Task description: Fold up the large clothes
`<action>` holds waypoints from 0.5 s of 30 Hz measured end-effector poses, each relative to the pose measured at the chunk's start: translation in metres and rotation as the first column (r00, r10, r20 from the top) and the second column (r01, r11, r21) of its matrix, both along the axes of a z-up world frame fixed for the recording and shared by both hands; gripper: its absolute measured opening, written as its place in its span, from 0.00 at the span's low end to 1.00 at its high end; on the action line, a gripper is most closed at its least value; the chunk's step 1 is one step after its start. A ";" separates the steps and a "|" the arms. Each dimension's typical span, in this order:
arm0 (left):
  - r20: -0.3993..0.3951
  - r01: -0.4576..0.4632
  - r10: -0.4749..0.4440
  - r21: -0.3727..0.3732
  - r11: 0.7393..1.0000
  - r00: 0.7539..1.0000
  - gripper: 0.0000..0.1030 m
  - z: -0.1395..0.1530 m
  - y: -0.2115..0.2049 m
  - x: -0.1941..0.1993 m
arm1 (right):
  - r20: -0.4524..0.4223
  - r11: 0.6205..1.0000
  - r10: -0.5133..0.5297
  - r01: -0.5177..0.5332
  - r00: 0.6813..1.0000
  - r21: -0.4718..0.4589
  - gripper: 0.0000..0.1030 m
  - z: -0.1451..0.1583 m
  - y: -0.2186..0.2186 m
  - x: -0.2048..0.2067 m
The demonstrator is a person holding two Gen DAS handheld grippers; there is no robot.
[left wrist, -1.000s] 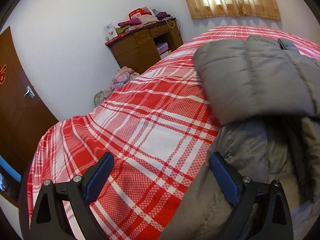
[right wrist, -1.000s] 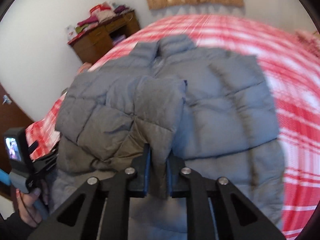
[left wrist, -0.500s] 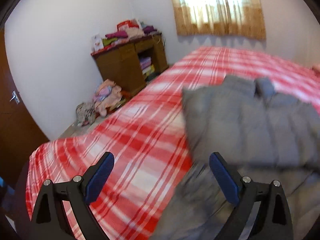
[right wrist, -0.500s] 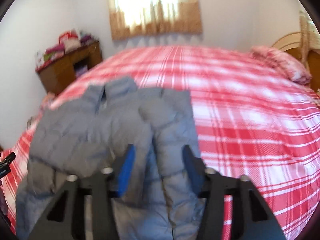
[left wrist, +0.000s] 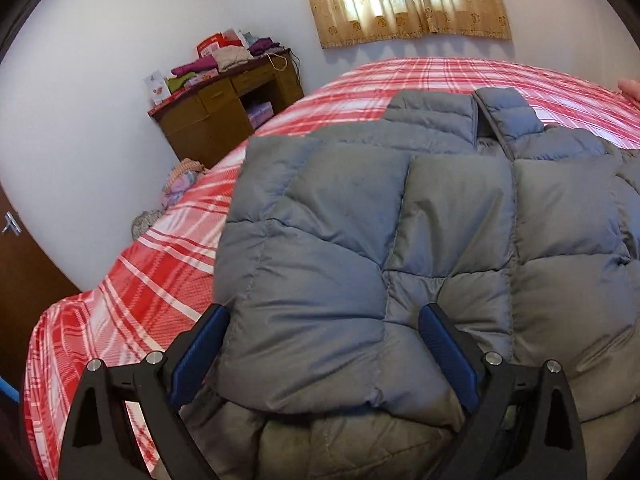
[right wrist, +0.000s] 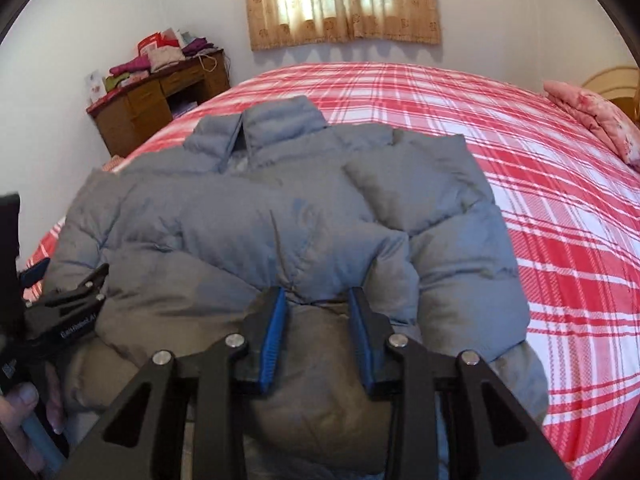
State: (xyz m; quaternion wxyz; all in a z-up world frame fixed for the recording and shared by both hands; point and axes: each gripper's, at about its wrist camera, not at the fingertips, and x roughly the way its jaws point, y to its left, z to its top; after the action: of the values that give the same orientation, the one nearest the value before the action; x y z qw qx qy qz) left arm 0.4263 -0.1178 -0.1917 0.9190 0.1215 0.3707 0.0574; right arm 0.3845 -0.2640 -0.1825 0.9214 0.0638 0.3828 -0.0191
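A grey puffer jacket (left wrist: 400, 216) lies on the red plaid bed (left wrist: 132, 292), collar (left wrist: 500, 116) at the far end. Both sleeves are folded across its front. My left gripper (left wrist: 324, 320) is wide open, its blue pads either side of the folded left sleeve's near end without pressing it. My right gripper (right wrist: 318, 308) stands over the jacket (right wrist: 280, 224) near its lower middle. Its jaws are closing, with a bulge of jacket fabric between the pads, and no pinch shows. The left gripper (right wrist: 60, 300) also shows at the left of the right wrist view, in a person's hand (right wrist: 24, 412).
A wooden desk (left wrist: 224, 108) piled with clothes stands by the far wall, with more clothes on the floor (left wrist: 180, 180) beside the bed. A curtained window (right wrist: 344, 0) is behind. A pink pillow (right wrist: 592, 120) and a headboard (right wrist: 612, 80) lie far right. A dark door (left wrist: 16, 264) is at the left.
The right gripper held the sleeve pinched and raised, then let it go; the sleeve now lies flat across the jacket. The left gripper moved right, from over bare bedcover to over the jacket.
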 end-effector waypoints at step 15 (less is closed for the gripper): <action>-0.023 -0.008 0.009 0.043 0.999 1.000 0.94 -0.012 -0.001 0.005 | -0.031 1.000 -0.004 0.004 1.000 0.009 0.33 -0.012 0.001 0.007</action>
State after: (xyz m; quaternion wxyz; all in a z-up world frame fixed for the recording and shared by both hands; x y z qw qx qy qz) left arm 0.4318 -0.1187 -0.2032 0.9116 0.1404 0.3803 0.0681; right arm 0.3911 -0.2633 -0.1942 0.9150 0.0686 0.3971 -0.0201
